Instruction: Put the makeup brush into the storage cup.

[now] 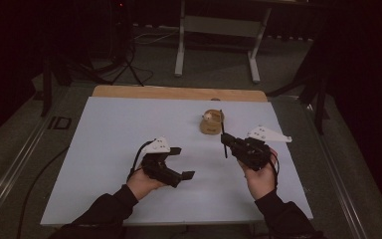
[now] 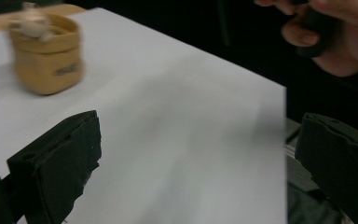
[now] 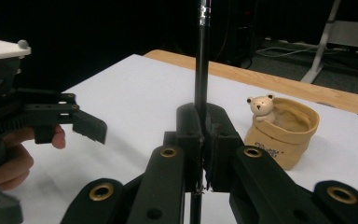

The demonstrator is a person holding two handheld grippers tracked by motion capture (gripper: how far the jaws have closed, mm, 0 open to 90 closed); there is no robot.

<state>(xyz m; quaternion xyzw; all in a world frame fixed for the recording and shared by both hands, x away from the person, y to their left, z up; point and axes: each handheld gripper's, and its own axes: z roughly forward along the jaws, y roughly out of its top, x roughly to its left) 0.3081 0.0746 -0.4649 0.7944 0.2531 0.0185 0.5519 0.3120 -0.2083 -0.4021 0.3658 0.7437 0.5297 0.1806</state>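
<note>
Right tongs clamp an upright black pen beside the bear cup; left tongs gape, empty.

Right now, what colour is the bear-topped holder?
Tan holder, cream bear; clearest in right gripper view.

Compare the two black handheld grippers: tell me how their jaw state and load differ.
The left gripper has its jaws spread wide with nothing between them; the right gripper has its jaws shut on a thin black pen. The left gripper points toward the right one, while the right gripper holds the pen upright near the tan bear-decorated pot. Both are black, hand-held and carry a pale three-cornered plate.
</note>
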